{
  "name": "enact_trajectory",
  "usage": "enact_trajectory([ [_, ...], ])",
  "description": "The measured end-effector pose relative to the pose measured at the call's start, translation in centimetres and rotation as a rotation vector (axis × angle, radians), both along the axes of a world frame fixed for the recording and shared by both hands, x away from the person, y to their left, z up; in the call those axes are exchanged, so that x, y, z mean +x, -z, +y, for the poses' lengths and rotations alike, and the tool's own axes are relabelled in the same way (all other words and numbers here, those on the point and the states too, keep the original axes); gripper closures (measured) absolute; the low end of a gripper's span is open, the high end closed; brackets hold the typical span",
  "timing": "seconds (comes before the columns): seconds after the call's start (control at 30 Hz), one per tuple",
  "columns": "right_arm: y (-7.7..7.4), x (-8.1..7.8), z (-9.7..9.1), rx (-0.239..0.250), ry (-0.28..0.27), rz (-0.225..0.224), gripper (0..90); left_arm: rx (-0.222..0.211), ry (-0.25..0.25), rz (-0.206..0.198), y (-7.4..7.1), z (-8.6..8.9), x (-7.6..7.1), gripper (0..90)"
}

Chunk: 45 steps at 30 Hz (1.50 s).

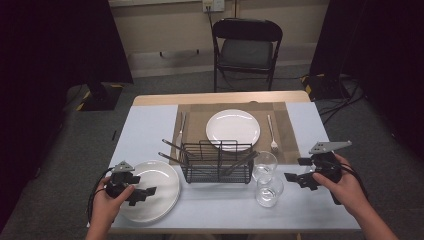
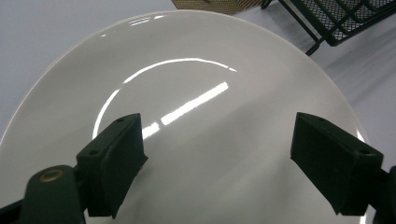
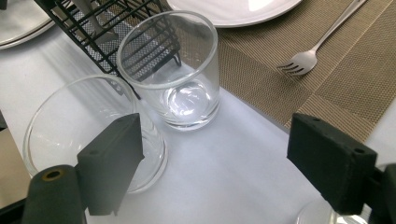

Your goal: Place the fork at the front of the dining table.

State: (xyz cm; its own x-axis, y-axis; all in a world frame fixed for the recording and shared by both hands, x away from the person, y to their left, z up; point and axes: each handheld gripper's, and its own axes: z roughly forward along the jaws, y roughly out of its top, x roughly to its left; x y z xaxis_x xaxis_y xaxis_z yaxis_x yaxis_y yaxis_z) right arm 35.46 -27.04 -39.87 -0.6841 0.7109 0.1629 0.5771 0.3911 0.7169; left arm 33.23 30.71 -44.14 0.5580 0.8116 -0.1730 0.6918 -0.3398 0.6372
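Plate (image 2: 196, 116) under open left claw (image 2: 217, 163); right claw (image 3: 215, 168) open nr glasses (image 3: 170, 70).

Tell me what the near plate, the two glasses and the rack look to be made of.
Near plate: white, glossy, likely glazed ceramic; sharp light streaks reflect off it.
Glasses, far and near: clear glass by the look, table and rack showing through; hard plastic is possible.
Rack: thin black wire and mesh, probably coated metal with a matte finish.
The left gripper hovers open over the plate.
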Motion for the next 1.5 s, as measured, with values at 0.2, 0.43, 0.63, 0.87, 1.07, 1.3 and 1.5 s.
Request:
enact_trajectory([
  [0.2,0.2,-0.5,-0.1,0.000,-0.015,0.002,17.5,0.000,0.000,0.000,0.0,-0.1,0.0,17.0],
  [0.43,0.5,-0.8,-0.2,0.002,-0.029,0.000,17.8,-0.001,-0.001,0.001,0.0,-0.1,0.0,17.0],
  [0.63,1.0,-1.2,-0.4,0.001,-0.039,0.011,17.9,-0.006,-0.004,0.001,0.0,-0.2,0.0,17.0],
  [0.87,1.5,-1.7,-0.4,0.008,-0.053,0.006,19.0,0.000,0.001,-0.001,0.0,-0.1,0.0,17.1],
  [1.07,2.1,-2.0,-0.3,0.002,-0.065,0.011,20.5,0.001,0.003,-0.001,0.0,-0.2,0.0,17.0],
  [1.3,2.5,-2.4,-0.1,-0.003,-0.085,-0.003,19.7,-0.003,0.002,0.002,-0.1,-0.2,0.0,17.0],
  [1.5,2.2,-2.7,-0.1,-0.003,-0.094,-0.005,19.7,0.001,0.005,0.003,0.0,-0.3,0.0,17.0],
])
